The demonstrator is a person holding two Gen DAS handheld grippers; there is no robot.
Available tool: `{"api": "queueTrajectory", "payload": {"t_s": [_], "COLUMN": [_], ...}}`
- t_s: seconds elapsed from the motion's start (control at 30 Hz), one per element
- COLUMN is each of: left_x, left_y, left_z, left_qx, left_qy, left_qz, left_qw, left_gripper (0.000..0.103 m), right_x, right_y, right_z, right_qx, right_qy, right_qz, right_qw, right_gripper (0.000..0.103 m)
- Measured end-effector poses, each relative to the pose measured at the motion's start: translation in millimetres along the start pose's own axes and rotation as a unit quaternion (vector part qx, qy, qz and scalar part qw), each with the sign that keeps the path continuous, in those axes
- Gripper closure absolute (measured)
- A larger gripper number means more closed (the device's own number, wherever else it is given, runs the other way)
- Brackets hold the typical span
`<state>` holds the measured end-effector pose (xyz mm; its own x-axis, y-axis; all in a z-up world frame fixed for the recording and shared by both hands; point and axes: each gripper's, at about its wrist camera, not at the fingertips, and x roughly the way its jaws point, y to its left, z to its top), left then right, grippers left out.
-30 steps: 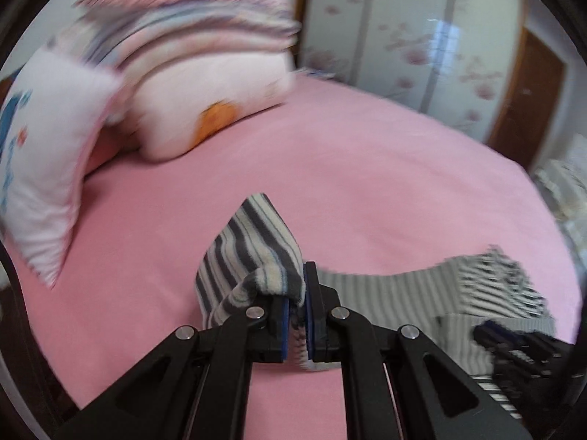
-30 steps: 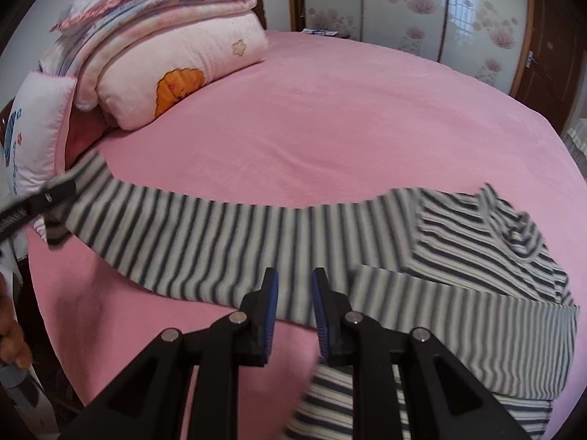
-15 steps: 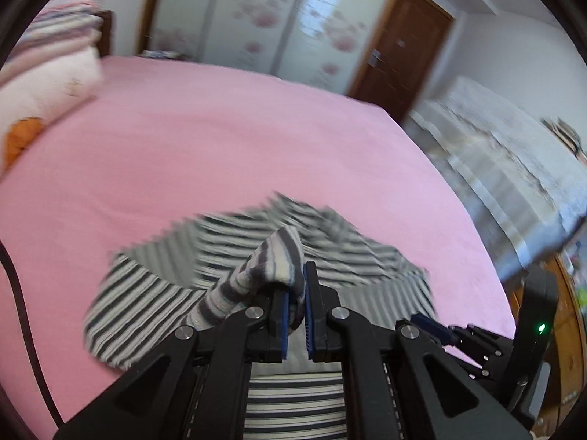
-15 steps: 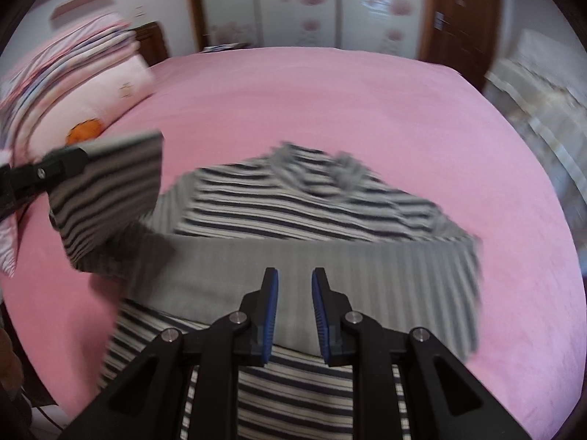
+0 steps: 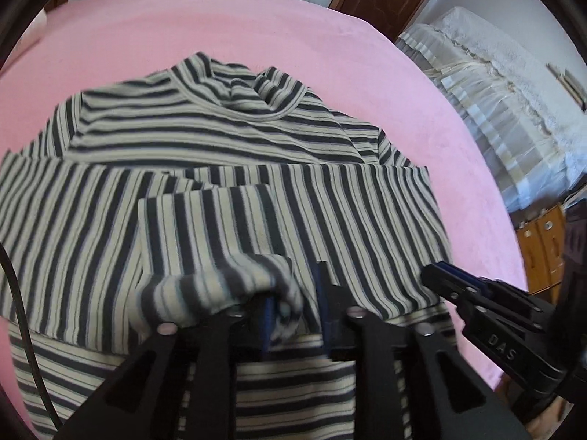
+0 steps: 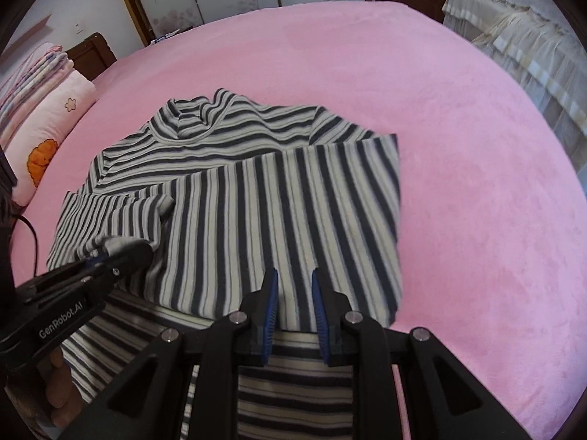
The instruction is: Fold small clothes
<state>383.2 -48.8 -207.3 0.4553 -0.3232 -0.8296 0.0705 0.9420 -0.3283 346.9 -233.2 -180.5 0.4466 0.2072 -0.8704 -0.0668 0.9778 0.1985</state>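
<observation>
A black-and-cream striped long-sleeved top (image 5: 220, 135) (image 6: 256, 135) lies flat on the pink bed (image 5: 256, 18) (image 6: 458, 183), collar at the far side. Both sleeves lie folded across its chest (image 5: 330, 212) (image 6: 293, 201). My left gripper (image 5: 295, 293) (image 6: 110, 253) hovers low over the near-left part of the top. Its jaws are opening, and the sleeve cuff (image 5: 220, 289) still drapes over the left finger without being pinched. My right gripper (image 6: 294, 286) (image 5: 447, 275) stands open just above the folded sleeve, with nothing between its pads.
Pink pillows (image 6: 47, 121) and stacked blankets (image 6: 29, 69) sit at the bed's far left. A second bed with a white cover (image 5: 495, 84) (image 6: 532, 47) stands to the right, beside a wooden cabinet (image 5: 543, 249). A black cable (image 5: 22, 311) hangs left. A person's hand (image 6: 58, 385) holds the left gripper.
Both grippers swept right across the bed and tilted down. The left one carried the sleeve over the top's chest, and its jaws have parted off the cuff. The right jaws kept their gap.
</observation>
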Motion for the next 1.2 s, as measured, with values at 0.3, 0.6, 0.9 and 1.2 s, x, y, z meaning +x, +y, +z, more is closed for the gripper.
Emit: {"api": "queueTrajectory", "payload": {"t_s": [0.3,0.6,0.9,1.2], "left_x": [-48,-116,-117,-115], "left_y": [31,119,184,201], "left_z": [-9,-36,-59,-76], "left_qx": [-0.009,-0.072,-0.148,-0.156], "left_qy": [-0.016,-0.076,-0.056,-0.045], "left_qz": [-0.049,0.102,0.113,0.121], "left_qw": [0.9986,0.9892,0.9809,0.9793], "left_gripper": [0.068,0.055,0.055,0.055], "right_x": [-2,-23,-16,17], "right_y": [31,104,170,188], "right_z": [13,9,-25,-43], "right_qx": [-0.011,-0.143,-0.279,-0.366], "right_qy": [-0.012,-0.041,-0.045,-0.031], "right_qz": [0.059,0.061,0.033,-0.069], "right_qw": [0.998,0.987,0.959,0.928], "right_gripper": [0.070,0.055,0.049,0.049]}}
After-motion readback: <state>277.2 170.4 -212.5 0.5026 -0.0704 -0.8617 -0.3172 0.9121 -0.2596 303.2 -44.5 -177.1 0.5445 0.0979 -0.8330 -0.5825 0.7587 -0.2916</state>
